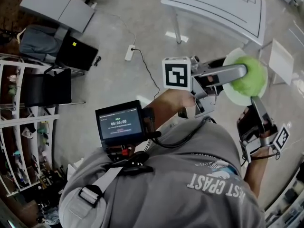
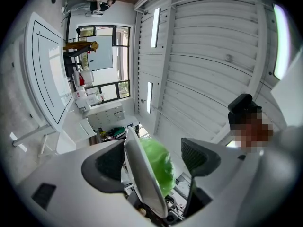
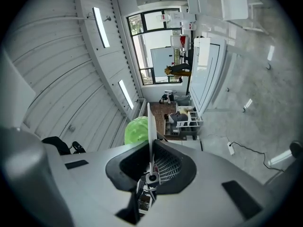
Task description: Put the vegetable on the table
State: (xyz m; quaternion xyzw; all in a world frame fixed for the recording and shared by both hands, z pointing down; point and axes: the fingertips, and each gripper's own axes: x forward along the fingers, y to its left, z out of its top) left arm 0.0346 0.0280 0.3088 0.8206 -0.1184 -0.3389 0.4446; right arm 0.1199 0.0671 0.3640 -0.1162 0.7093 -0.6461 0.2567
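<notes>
1. The green leafy vegetable (image 1: 249, 77) sits on a round white plate (image 1: 230, 97) held in the air, at the right of the head view.
2. I judge it light, soft and easily bruised, and loose enough to roll off the plate. I would hold it gently across its widest part.
3. The left gripper (image 2: 154, 152) has its jaws wide apart, straddling both plate and vegetable without clamping.
4. The right gripper (image 3: 151, 162) is pinched tight on the plate's rim.
5. The white table with black outline (image 1: 218, 4) lies at upper right, well apart.
</notes>
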